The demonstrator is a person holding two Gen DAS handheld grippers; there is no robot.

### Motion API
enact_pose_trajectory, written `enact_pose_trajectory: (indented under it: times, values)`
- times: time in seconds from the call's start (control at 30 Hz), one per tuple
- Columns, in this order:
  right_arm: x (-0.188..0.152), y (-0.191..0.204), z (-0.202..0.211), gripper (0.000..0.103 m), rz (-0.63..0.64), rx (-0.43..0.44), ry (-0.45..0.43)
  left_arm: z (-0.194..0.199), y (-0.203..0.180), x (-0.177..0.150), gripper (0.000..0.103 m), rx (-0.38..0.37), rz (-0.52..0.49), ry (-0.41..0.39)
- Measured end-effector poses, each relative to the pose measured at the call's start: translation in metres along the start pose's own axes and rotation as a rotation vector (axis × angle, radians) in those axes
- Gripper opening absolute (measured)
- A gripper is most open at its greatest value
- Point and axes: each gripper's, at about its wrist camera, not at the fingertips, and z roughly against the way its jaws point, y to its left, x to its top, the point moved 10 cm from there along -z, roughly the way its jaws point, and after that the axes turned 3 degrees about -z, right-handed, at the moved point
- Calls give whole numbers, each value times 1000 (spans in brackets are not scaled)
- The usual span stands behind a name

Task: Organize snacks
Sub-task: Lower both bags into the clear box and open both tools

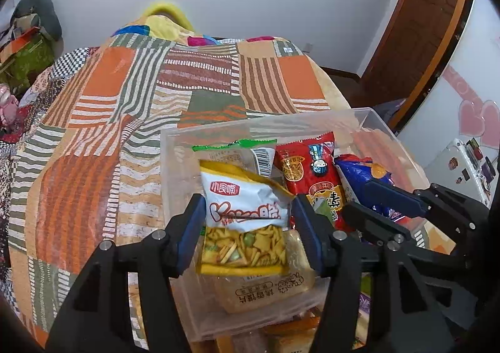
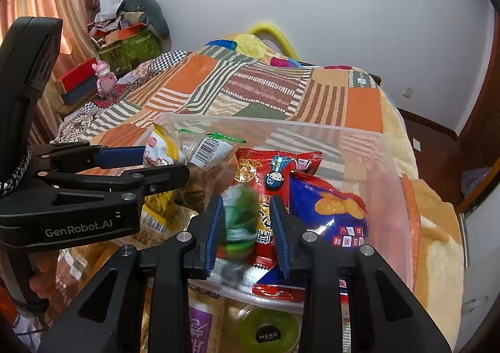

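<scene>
The left gripper (image 1: 248, 228) has its fingers clenched on a yellow-and-white snack bag (image 1: 243, 221), pinching it by both side edges above the clear plastic bin (image 1: 175, 171), which sits at the near end of the bed (image 1: 125, 109); the bag hangs over the bin's near-left corner, above a pale biscuit packet (image 1: 265, 290) already lying inside. The right gripper (image 2: 247, 228) hovers over the middle of the bin with a small green packet (image 2: 240, 218) between its fingers; the packet is blurred, and I cannot tell whether the fingers grip it or have let it go.

Inside the bin a red packet (image 2: 275, 171) leans near the centre, a blue cracker packet (image 2: 331, 212) lies touching it toward the right wall, and a green-topped clear packet (image 1: 237, 153) stands toward the far-left corner.

The step in hand looks like placing both snacks into the bin; to do it well, the left bag should probably go low over the biscuit packet before release, so it settles flat and does not tip over the near wall; the two grippers are close together, so one should likely finish and clear before the other descends; the green packet seems best dropped in the gap left of the red packet.

More snacks (image 2: 265, 331) lie on the bed just outside the bin's near wall, so the sorting seems only partly done.
</scene>
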Motion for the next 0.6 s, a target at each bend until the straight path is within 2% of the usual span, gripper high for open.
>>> enact_pose_trajectory:
  times: [0.17, 0.4, 0.6]
  values:
    - [4, -2, 17, 43, -7, -6, -35, 25, 0, 4, 59, -7, 2, -46]
    - [8, -8, 49, 46, -30, -7, -92, 76, 6, 10, 68, 1, -11, -132]
    - [0, -17, 69, 50, -58, -17, -120, 94, 27, -8, 69, 36, -17, -112]
